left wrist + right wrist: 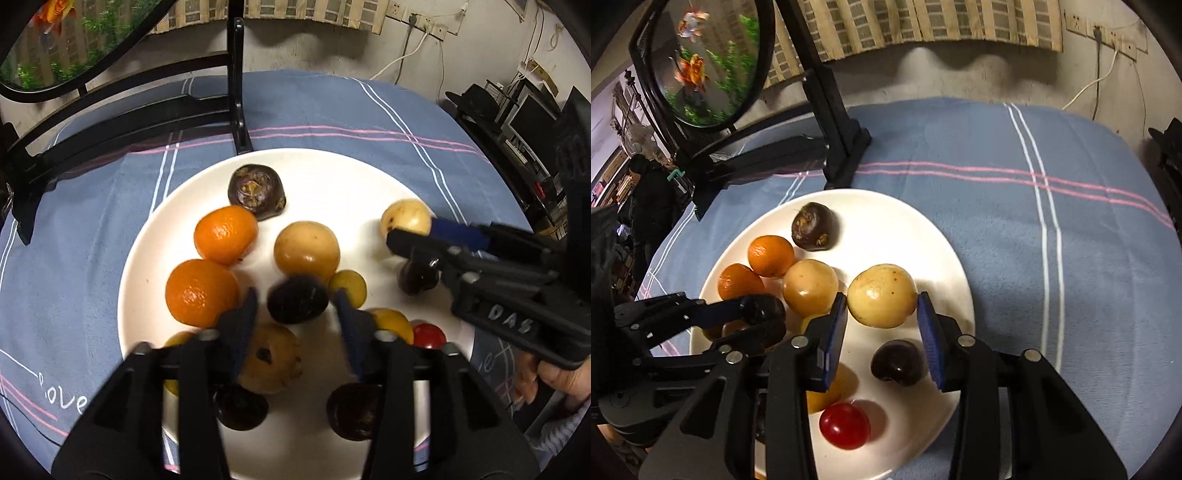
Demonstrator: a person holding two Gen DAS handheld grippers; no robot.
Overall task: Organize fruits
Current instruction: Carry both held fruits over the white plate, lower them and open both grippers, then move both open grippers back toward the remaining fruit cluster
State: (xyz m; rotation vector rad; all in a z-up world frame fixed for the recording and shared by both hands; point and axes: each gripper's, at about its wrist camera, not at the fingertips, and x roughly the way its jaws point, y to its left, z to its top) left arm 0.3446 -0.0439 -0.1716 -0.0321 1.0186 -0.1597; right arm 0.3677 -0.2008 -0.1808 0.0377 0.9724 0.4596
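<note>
A white plate [325, 173] [923, 240] on a blue cloth holds two oranges [226, 234] [771, 255], tan round fruits [306, 249] [810, 287], dark purple fruits [256, 191] [813, 226], small yellow fruits [349, 287] and a red cherry tomato [428, 335] [844, 425]. My left gripper [297, 304] is open, its fingers on either side of a dark fruit [297, 299] [762, 308]. My right gripper [882, 306] is open around a pale yellow fruit [882, 295] [405, 217], pads close to its sides. A dark cherry-like fruit [897, 362] lies below it.
A black stand [238, 85] [836, 147] rises just behind the plate, with an oval fish-tank picture [713, 59] on it. The blue striped cloth [1052, 240] stretches to the right of the plate. Shelves with equipment [517, 122] stand at the far right.
</note>
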